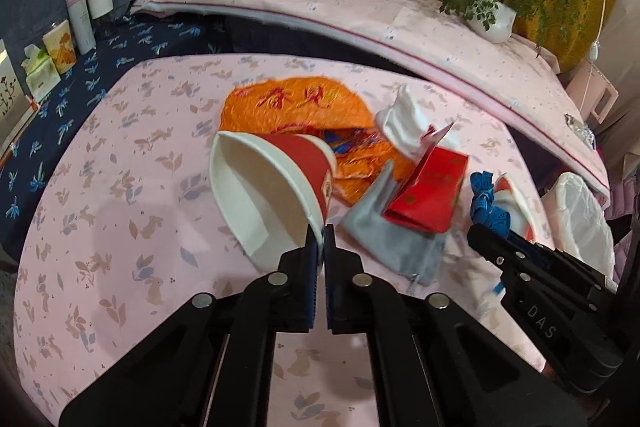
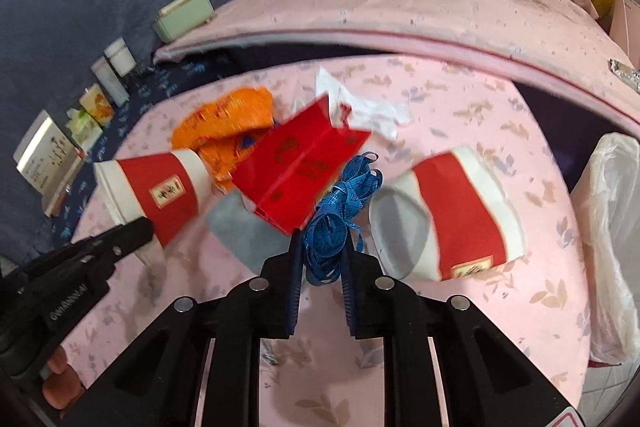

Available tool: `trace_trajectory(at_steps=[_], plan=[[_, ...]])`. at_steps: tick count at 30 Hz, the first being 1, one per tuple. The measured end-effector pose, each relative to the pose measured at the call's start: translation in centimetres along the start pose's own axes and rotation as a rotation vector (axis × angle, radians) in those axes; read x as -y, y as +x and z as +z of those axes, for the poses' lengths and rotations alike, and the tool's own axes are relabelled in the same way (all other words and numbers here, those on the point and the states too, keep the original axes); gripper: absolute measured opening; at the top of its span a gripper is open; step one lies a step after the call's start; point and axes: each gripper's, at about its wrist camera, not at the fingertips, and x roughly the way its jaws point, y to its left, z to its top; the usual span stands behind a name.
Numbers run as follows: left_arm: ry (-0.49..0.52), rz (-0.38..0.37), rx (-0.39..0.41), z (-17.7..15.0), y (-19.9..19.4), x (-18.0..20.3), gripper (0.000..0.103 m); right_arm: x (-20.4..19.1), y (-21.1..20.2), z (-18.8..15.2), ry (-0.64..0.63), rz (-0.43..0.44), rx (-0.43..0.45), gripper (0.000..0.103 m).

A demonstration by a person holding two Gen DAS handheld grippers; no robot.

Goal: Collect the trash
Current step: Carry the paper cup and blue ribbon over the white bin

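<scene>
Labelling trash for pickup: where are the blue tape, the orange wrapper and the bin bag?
blue tape [image 2: 340, 203], right wrist view, middle of the bundle.
orange wrapper [image 1: 296, 103], left wrist view, upper flat part.
bin bag [image 2: 612, 227], right wrist view, plastic side.

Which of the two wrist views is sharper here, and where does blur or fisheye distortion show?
Left wrist view: mostly sharp, print on the orange wrapper readable, slight smear on the red packet. Right wrist view: motion-blurred throughout, the blue ribbon in the right gripper and the lying red cup smeared. Both: fisheye bends the far table edge; corners are black.
</scene>
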Motion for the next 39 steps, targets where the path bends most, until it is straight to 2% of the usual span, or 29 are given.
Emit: trace_trajectory(at_steps=[11, 21, 30, 39], plan=[[0.039, -0.075, 0.135, 3.7, -6.2, 5.4, 0.002, 1.6, -8.9, 4.4, 0.034, 0.062, 0.191, 0.016], [0.163, -0.157, 0.209, 5.9, -9.5, 14.6, 0.002, 7.5, -14.9, 5.9, 0.089, 0.012, 0.300, 0.016], [0.275, -0.248, 0.210, 5.8, -10.0, 23.7, 0.002, 14.4, -19.2, 5.5, 0.160, -0.073, 0.366, 0.016], [0.379, -0.322, 0.173, 4.1, -9.1, 31.3, 0.003, 21.6, -21.7, 3.3, 0.256, -0.156, 0.382, 0.016]])
